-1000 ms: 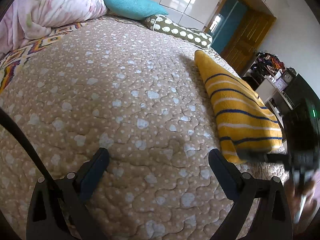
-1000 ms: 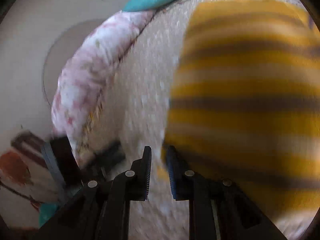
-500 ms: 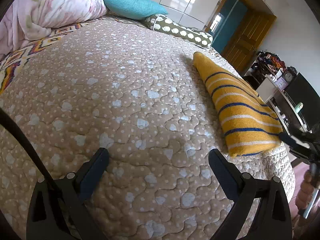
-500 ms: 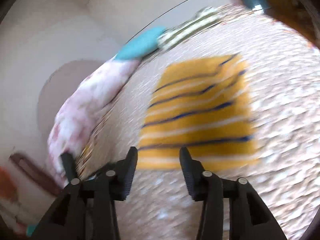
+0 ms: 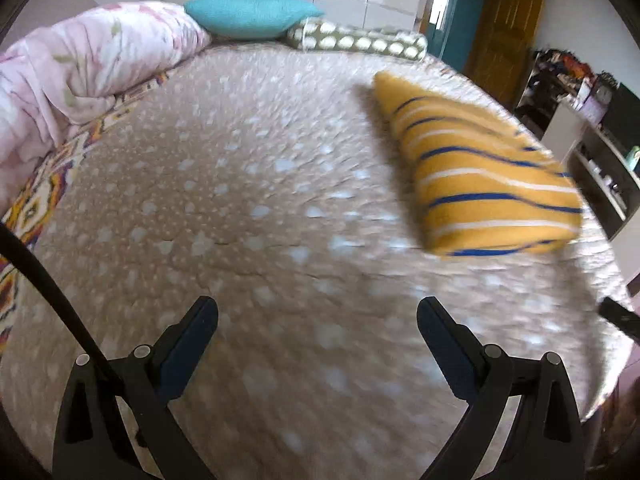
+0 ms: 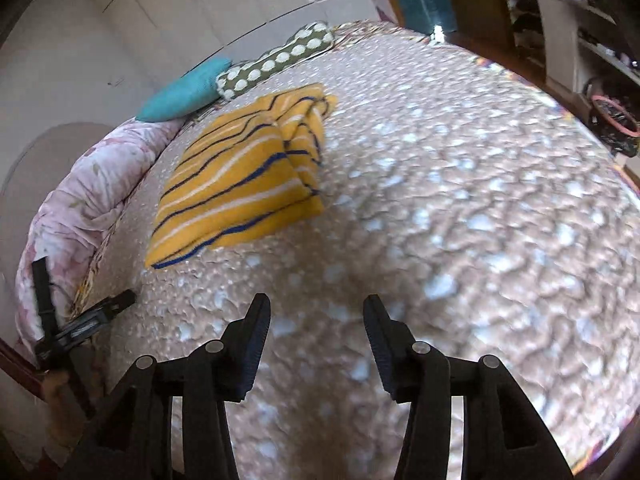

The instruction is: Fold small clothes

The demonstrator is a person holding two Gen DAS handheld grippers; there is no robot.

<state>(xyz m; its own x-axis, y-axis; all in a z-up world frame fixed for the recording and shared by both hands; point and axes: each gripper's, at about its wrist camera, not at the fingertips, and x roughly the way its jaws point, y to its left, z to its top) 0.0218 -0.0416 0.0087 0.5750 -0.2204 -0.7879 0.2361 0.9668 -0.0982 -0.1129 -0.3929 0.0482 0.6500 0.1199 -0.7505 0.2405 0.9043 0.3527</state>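
Left wrist view: the left gripper point(image 5: 318, 320) sits at the bottom of the frame with its jaws spread wide and nothing between them, only the dotted beige bedspread point(image 5: 248, 184). The striped yellow garment point(image 5: 480, 184) lies folded on the bed in the right half of the frame, ahead of the jaws and off to their right, well apart from them. Its long axis runs from the upper middle toward the right edge, so the near short end is the one closest to this gripper. A pink floral quilt point(image 5: 80, 64) fills the upper left, with a teal pillow point(image 5: 252, 20) and a spotted bolster point(image 5: 360, 42) along the top.

Right wrist view: the right gripper point(image 6: 316, 322) is at the bottom centre, jaws apart and empty. Here the garment point(image 6: 240, 176) lies in the upper left of the frame, ahead and to the left of the jaws, clear of them, its long axis slanting from lower left to upper right. A folded-over flap shows along its right side. The left gripper point(image 6: 84, 320) appears at the lower left edge.

The garment looks already folded into a compact rectangle. It lies between the two grippers' lines of sight; which is nearer I cannot tell.
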